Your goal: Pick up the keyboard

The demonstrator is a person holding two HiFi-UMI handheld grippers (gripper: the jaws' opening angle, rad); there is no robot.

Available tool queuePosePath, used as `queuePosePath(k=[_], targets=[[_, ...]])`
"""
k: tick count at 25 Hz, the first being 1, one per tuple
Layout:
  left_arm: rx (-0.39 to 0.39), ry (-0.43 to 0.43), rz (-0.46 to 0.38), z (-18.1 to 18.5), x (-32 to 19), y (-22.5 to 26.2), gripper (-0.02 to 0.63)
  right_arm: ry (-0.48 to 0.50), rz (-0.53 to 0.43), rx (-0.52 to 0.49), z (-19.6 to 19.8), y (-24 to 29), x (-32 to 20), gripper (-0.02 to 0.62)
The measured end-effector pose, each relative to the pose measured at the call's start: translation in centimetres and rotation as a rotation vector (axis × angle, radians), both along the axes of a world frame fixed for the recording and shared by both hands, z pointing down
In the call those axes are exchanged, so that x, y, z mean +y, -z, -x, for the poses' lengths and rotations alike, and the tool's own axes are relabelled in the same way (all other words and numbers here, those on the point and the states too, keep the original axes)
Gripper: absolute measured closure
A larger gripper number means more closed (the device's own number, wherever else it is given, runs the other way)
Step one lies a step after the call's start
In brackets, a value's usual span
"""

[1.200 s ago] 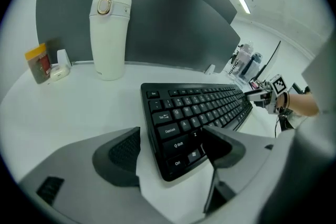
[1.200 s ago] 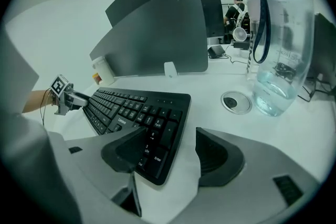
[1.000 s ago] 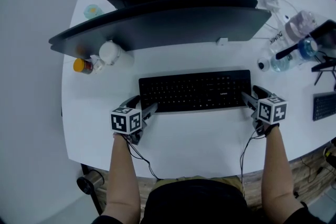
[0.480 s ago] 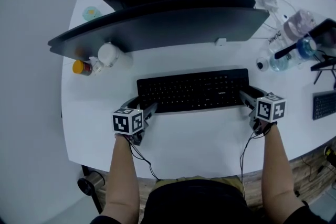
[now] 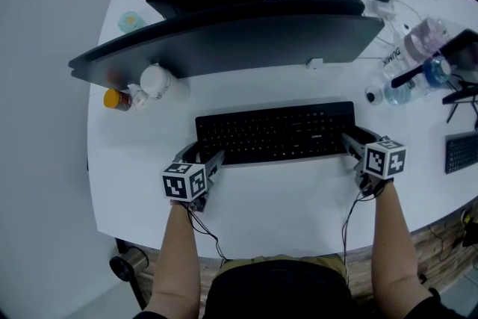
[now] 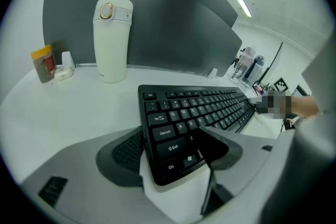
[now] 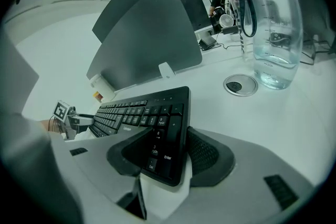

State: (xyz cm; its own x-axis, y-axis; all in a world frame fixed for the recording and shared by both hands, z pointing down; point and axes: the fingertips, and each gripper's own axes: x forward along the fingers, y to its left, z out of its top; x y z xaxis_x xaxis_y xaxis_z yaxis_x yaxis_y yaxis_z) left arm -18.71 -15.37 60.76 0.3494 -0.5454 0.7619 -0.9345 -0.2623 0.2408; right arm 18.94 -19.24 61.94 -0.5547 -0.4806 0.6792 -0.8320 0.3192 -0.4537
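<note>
The black flat computer keyboard (image 5: 275,131) lies across the middle of the white round-edged desk (image 5: 284,198), just in front of the wide dark grey monitor (image 5: 224,41). The left gripper (image 5: 202,155) has just closed in and is now clamped on the keyboard's near left corner. One mesh pad presses the left edge by the Ctrl and Shift keys and the other jaw sits on the keys around Z. Same deal on the other side: the right gripper (image 5: 357,143) has just closed and is now clamped on the near right corner, with the number pad's Enter key right between its jaws. Honestly can't tell if the keyboard is off the desk at all.

Behind the left end there's a white cylinder-shaped flask (image 6: 112,39) and a small orange-capped bottle (image 5: 116,95). A clear plastic water bottle (image 7: 268,23) stands off past the right end.
</note>
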Motion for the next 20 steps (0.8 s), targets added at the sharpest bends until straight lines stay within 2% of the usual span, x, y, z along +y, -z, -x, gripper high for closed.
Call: queuePosePath(k=[6,13,20], targets=[[-0.013,-0.005,0.010,0.0,0.2,0.2,0.285,-0.006,-0.020,0.014,-0.1,0.4,0.3,0.396],[-0.033,-0.004,0.022,0.3,1.3,0.8,0.287,-0.011,-0.085,0.036,0.2,2.0,0.8,0.394],[-0.039,-0.012,-0.065,0.3,0.8,4.1,0.288,-0.018,-0.174,0.037,0.2,5.4,0.6,0.396]])
